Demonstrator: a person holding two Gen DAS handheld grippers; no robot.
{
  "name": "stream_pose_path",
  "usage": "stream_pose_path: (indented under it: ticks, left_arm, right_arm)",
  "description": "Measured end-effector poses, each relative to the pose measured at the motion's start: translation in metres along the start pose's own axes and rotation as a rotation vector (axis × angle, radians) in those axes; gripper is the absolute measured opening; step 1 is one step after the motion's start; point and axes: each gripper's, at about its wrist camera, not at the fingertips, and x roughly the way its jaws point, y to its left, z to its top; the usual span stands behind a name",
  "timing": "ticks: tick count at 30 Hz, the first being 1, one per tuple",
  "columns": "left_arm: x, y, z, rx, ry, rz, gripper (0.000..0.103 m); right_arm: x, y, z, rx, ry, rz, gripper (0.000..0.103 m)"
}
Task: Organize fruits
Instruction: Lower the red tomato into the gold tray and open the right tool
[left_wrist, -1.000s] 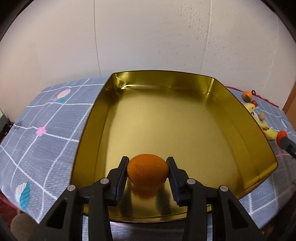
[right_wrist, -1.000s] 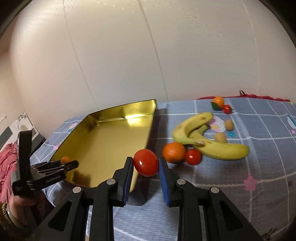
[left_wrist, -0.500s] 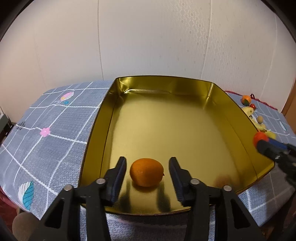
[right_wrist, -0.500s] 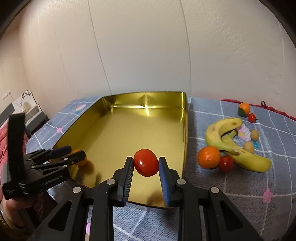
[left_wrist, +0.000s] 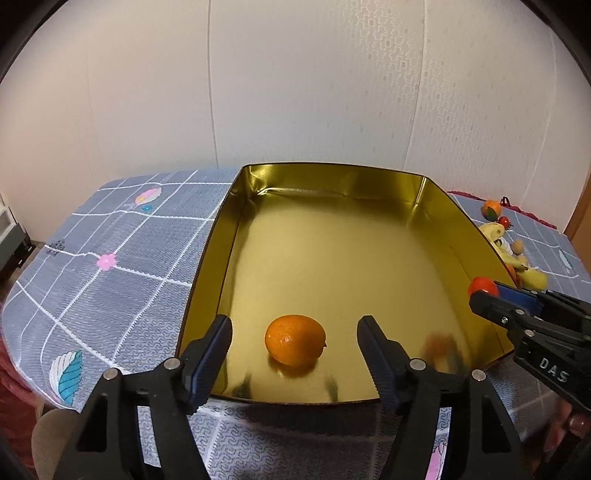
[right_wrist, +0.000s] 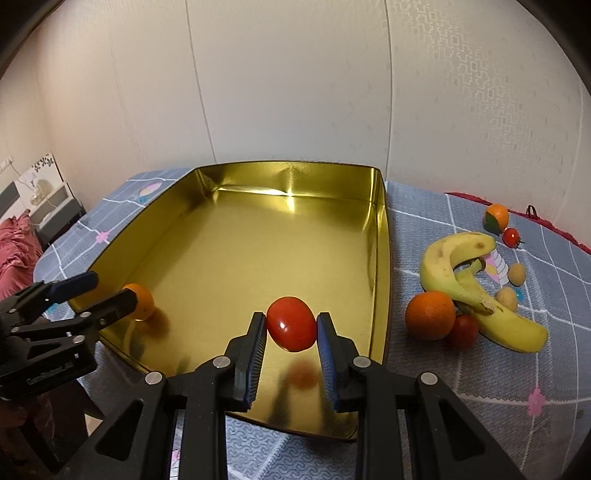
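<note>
Two tools work over a gold metal tray (left_wrist: 218, 258) that sits on a counter (left_wrist: 122, 254) covered with a grey-blue checked cloth. The left tool (left_wrist: 294, 341) has its jaws spread wide apart, and a small orange (left_wrist: 295, 339) lies on the tray floor between them, touching neither jaw, close to the tray's near wall. From the right wrist view the same orange (right_wrist: 142, 301) sits in the tray's near left corner, with the left tool (right_wrist: 110, 291) just in front of it.

The right tool (right_wrist: 291, 330) is clamped on a red tomato (right_wrist: 291, 328), both blue pads pressing its sides. The tomato hangs above the tray floor near the near right part of the tray, and its dim reflection shows in the metal below. In the left wrist view the right tool (left_wrist: 484, 290) reaches in over the tray's right wall with the tomato (left_wrist: 482, 285) at its tip.

On the cloth to the right of the tray, well apart from the tools, lie two bananas (right_wrist: 472, 284), a larger orange (right_wrist: 430, 314) touching a second red tomato (right_wrist: 463, 330), and two small tan round fruits (right_wrist: 516, 274). Farther back, near the wall, an orange-and-green fruit (right_wrist: 495, 218) sits beside a small cherry tomato (right_wrist: 511, 237).
</note>
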Motion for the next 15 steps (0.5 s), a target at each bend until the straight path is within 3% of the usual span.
stream_pose_path:
  ticks: [7, 15]
  left_arm:
    - [-0.006, -0.001, 0.000, -0.024, 0.010, 0.017, 0.079]
    - [-0.012, -0.005, -0.002, -0.011, 0.016, 0.023, 0.080]
  right_arm:
    - [0.010, -0.003, 0.004, -0.013, 0.026, -0.036, 0.028]
    - [0.017, 0.003, 0.007, -0.052, 0.042, -0.090, 0.028]
